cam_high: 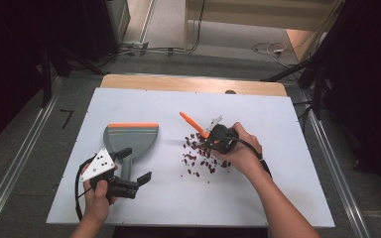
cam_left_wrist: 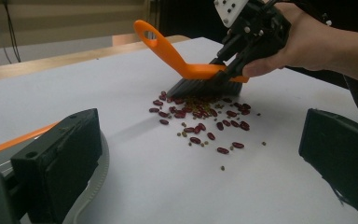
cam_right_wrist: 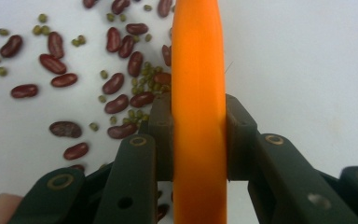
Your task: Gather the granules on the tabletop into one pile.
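A big white surface (cam_high: 278,188) holds a grey dustpan (cam_high: 130,139) with an orange edge on the left side. The left gripper (cam_high: 135,166) sits by the dustpan's handle with its jaws wide apart and nothing in them. The right gripper (cam_high: 213,141) squeezes an orange brush (cam_left_wrist: 186,70) tight, and the brush's dark bristles touch a little pile of red and green beans (cam_left_wrist: 200,119) near the middle.

The desk (cam_high: 278,198) in front of me wears a white top with a bare wooden strip (cam_high: 178,83) along its far edge, while beyond it dark cables (cam_high: 163,49) and a white plug (cam_high: 278,49) lie on the grey floor (cam_high: 218,59), and a metal rail (cam_high: 15,168) runs past on the left.
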`<state>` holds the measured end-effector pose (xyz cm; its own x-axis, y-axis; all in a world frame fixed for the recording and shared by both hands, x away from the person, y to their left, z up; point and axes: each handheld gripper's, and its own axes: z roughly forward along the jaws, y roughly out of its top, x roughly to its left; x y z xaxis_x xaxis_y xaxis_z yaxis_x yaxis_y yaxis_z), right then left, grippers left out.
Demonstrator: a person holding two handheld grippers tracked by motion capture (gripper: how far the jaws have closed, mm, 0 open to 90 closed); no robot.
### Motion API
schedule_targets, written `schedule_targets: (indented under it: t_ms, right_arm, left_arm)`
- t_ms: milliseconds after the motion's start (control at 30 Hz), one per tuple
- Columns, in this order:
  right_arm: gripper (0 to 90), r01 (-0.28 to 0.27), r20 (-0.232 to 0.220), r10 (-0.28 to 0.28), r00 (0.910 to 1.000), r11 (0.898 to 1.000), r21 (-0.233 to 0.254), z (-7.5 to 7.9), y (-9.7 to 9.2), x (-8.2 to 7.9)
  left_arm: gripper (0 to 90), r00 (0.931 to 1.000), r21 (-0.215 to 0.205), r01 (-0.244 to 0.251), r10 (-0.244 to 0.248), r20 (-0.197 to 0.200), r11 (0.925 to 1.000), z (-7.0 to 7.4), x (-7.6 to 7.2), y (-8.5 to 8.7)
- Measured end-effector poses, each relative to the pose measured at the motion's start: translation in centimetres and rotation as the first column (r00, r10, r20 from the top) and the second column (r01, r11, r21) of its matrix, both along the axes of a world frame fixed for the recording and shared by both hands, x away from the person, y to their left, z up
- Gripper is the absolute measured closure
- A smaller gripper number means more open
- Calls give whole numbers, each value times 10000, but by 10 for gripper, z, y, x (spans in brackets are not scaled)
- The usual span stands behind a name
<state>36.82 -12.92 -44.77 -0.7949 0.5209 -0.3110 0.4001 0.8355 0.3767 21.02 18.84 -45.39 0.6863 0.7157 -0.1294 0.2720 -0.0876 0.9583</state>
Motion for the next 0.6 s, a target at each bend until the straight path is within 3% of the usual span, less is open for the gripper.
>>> schedule_targets:
  t_ms: [100, 267, 467, 600]
  right_arm:
    - [689, -148, 145, 150, 9998, 9998, -127, 2, 0, -4]
    - [689, -153, 435, 147, 9989, 9998, 150, 11, -6, -2]
    - [689, -206, 838, 198, 9963, 9997, 88, 25, 3, 20]
    - [689, -335, 1009, 360, 9942, 9991, -268, 22, 16, 39]
  left_arm:
    - [0, 10000, 10, -8, 8, 13, 10000, 0, 0, 0]
    - [0, 10000, 20, -13, 13, -25, 10000, 0, 1, 1]
    - [0, 10000, -40, 31, -31, 4, 10000, 0, 0, 0]
    - [0, 10000, -24, 24, -24, 29, 10000, 0, 0, 2]
